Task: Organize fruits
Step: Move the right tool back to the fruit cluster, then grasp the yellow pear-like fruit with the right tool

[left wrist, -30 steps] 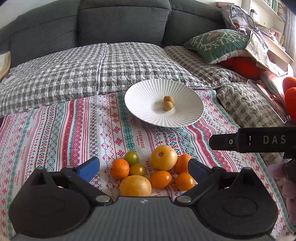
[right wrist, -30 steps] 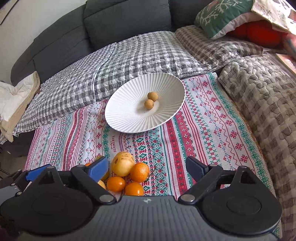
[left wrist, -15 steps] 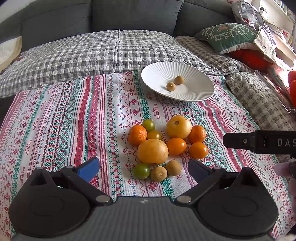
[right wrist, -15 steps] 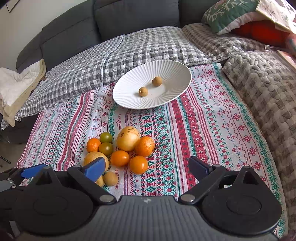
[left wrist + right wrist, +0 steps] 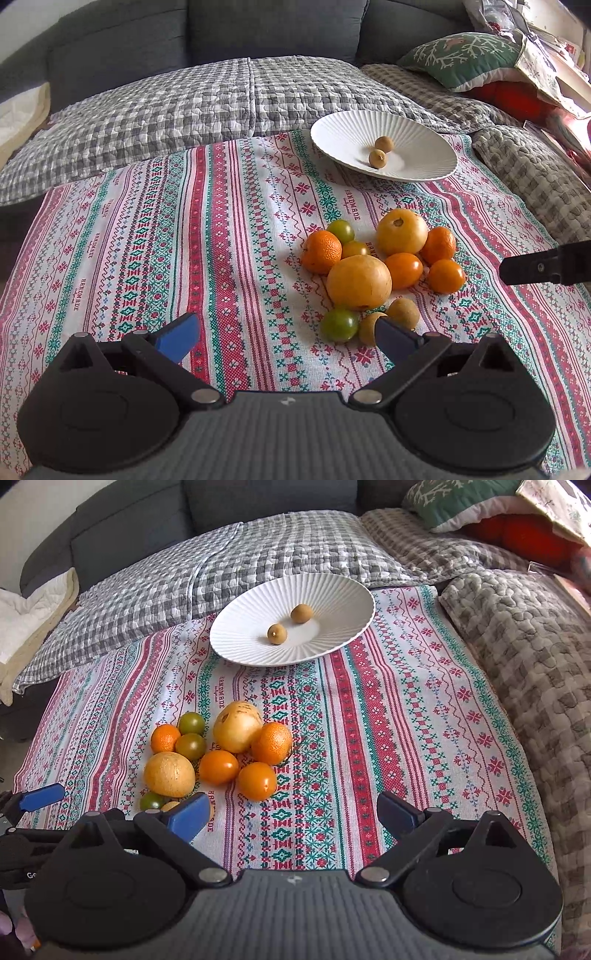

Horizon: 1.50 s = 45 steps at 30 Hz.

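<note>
A white ribbed plate (image 5: 417,162) (image 5: 332,598) lies at the far side of the patterned cloth with two small brown fruits (image 5: 380,151) (image 5: 277,634) in it. A cluster of fruits (image 5: 373,266) (image 5: 221,753) lies on the cloth: oranges, orange and green tomatoes, two large yellow fruits, two small brown ones. My left gripper (image 5: 284,338) is open and empty, near and left of the cluster. My right gripper (image 5: 291,814) is open and empty, near and right of the cluster.
The patterned cloth (image 5: 166,240) covers a low surface in front of a grey sofa (image 5: 221,44) with checked quilts (image 5: 166,110). A green cushion (image 5: 465,55) and a quilted blanket (image 5: 524,638) lie at the right. White fabric (image 5: 22,616) lies at the far left.
Both grippers have pulled back and up from the fruit cluster, so more of the cloth and fruits shows. The left one has also shifted left. Both stay open and empty.
</note>
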Each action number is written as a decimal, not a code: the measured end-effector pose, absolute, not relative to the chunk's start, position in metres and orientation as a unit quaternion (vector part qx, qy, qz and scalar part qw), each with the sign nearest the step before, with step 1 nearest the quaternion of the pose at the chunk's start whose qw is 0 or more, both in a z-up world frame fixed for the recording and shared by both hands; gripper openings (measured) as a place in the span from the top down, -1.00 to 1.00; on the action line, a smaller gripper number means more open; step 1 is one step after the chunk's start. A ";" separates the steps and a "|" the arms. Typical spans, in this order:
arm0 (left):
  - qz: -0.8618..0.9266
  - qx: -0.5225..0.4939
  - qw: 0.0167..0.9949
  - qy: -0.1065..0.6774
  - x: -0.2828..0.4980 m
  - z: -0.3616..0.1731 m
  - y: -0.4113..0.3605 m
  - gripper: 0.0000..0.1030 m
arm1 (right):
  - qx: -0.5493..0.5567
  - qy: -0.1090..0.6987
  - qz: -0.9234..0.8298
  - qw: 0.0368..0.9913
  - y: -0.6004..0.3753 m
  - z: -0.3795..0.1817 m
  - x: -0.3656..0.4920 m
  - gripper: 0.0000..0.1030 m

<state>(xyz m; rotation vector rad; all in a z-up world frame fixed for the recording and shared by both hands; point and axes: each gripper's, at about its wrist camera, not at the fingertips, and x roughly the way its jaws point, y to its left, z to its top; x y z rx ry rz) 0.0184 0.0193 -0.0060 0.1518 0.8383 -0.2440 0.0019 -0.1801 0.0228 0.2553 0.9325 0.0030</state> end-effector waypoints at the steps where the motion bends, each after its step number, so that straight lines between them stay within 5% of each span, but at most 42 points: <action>1: -0.126 0.078 0.905 0.400 0.018 -0.007 0.018 -0.81 | 0.125 0.449 0.000 0.884 -0.181 0.022 0.003 -0.87; 10: -0.174 0.052 0.908 0.377 0.030 -0.015 0.002 -0.47 | 0.177 0.470 0.003 0.865 -0.184 0.005 0.019 -0.77; 29: -0.154 -0.045 0.892 0.422 0.056 -0.028 -0.009 0.19 | 0.179 0.385 0.075 0.903 -0.160 0.005 0.054 -0.15; 45: -0.154 -0.037 0.888 0.433 0.061 -0.033 -0.016 0.19 | 0.041 0.404 0.042 0.913 -0.119 -0.014 0.077 0.08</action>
